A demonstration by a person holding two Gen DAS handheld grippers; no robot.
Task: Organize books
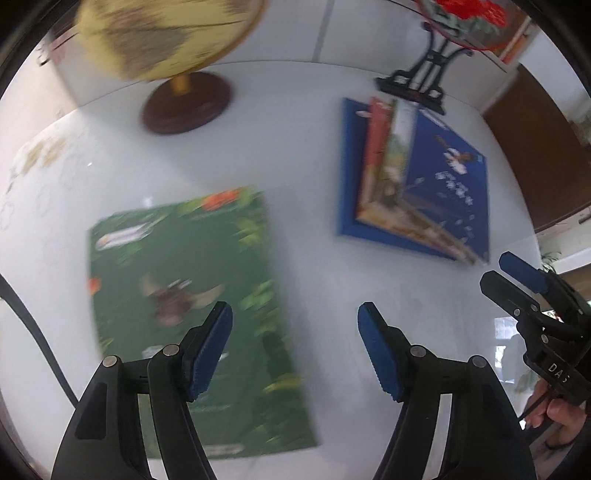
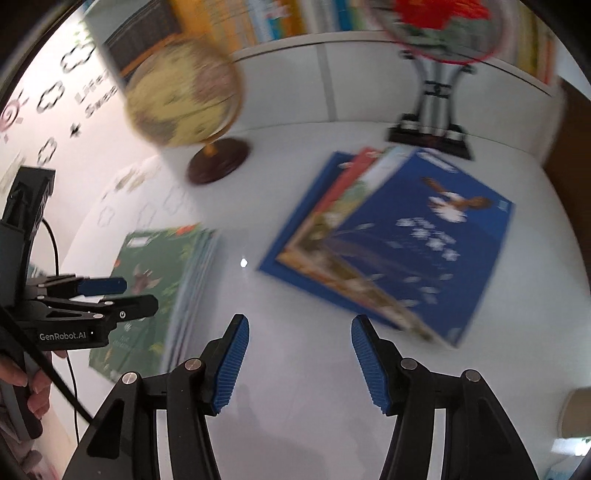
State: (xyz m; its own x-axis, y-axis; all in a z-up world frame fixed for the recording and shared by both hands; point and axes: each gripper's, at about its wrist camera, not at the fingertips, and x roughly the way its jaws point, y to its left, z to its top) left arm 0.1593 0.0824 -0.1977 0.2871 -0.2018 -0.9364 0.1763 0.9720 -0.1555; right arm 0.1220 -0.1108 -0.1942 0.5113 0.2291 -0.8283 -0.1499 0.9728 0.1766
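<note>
Hovering above a white table, both hand-held grippers angled steeply downward, jaws parted, nothing between the pads. Left gripper released, poised over the near right edge of a green book lying flat at near left. Right gripper likewise released, over bare tabletop between the green book and a loose pile of books at far right.

Pile topped by a blue book, fanned and skewed over at least two others, edges not lined up, corners pointing different ways. Pile lying ahead and to the right of both grippers, apart from the green book with bare table between. Long axis of the green book running near to far, tilted slightly; in the left wrist view the pile also running roughly near to far.

Judged from these positions: left gripper nearer the green book, right gripper nearer the pile. Likely next step, either squaring the fanned pile or bringing the green book across to it; cannot tell which.

Right gripper also visible at the right edge of the left wrist view, a hand beneath it on the handle. Left gripper visible at the left edge of the right wrist view, pointing rightward over the green book.

Farther back: a yellow globe on a dark round base at far left, a second ornament on a black stand at far right. Both views motion-blurred.
</note>
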